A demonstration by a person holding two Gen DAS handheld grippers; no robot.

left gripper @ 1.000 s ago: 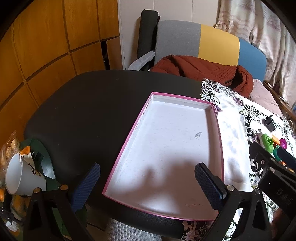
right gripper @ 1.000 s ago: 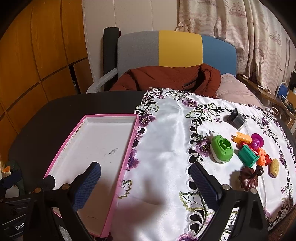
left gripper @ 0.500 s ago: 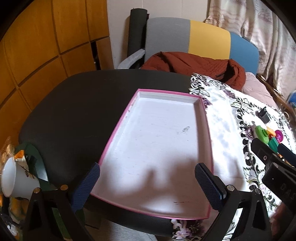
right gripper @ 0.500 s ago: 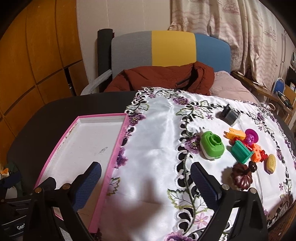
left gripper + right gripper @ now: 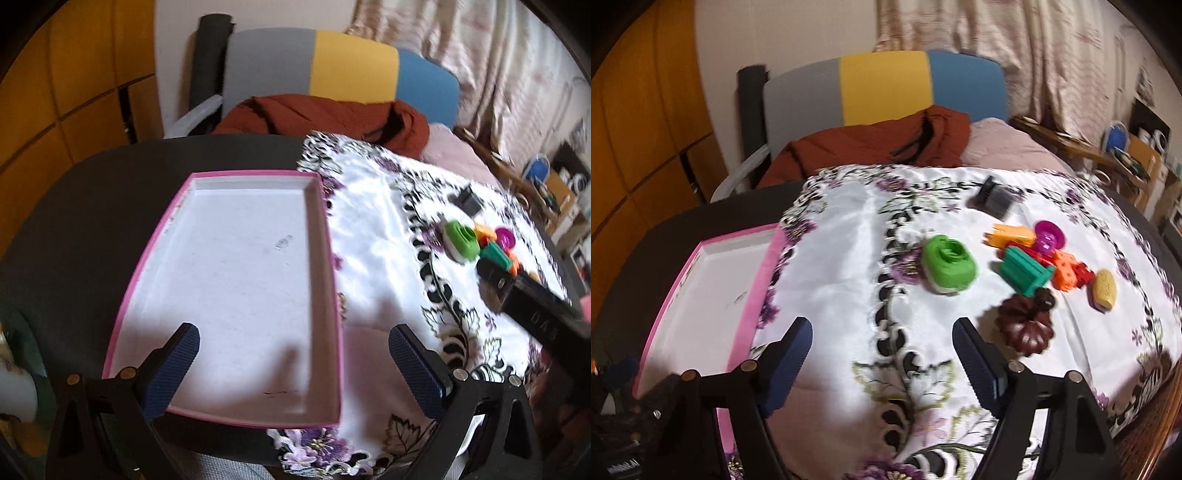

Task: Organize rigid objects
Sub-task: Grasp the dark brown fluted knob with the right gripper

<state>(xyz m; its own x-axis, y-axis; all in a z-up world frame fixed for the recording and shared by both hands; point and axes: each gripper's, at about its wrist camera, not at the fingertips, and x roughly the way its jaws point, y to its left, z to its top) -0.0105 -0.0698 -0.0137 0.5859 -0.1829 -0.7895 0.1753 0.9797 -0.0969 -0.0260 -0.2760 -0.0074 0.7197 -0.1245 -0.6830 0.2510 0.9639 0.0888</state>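
Observation:
A shallow pink-rimmed tray [image 5: 321, 258] [image 5: 764, 273] with a white floor lies on the dark round table, nothing in it. My left gripper [image 5: 293, 354] hovers open over its near right corner. To the right, on the flowered cloth [image 5: 849, 258], lies a cluster of small toys: a green ring-shaped piece [image 5: 947, 264] [image 5: 460, 240], a teal block [image 5: 1025, 271], orange bricks [image 5: 1065, 271], a magenta disc [image 5: 1049, 234], a yellow oval [image 5: 1104, 288], a dark brown pumpkin shape [image 5: 1027, 325] and a grey-black block [image 5: 995, 197]. My right gripper [image 5: 882, 343] hangs over bare cloth short of the toys, its jaws closing with nothing between them.
A multicoloured chair [image 5: 886, 88] with a rust-red jacket [image 5: 879, 144] stands behind the table. A white cup [image 5: 14, 387] sits at the left edge. Shelves and clutter [image 5: 1137, 155] fill the far right. The table's near edge runs just below both grippers.
Both grippers have swung to the right. The tray has slid left in both views and the toys sit nearer the right gripper. The right gripper's fingers stand closer together than before.

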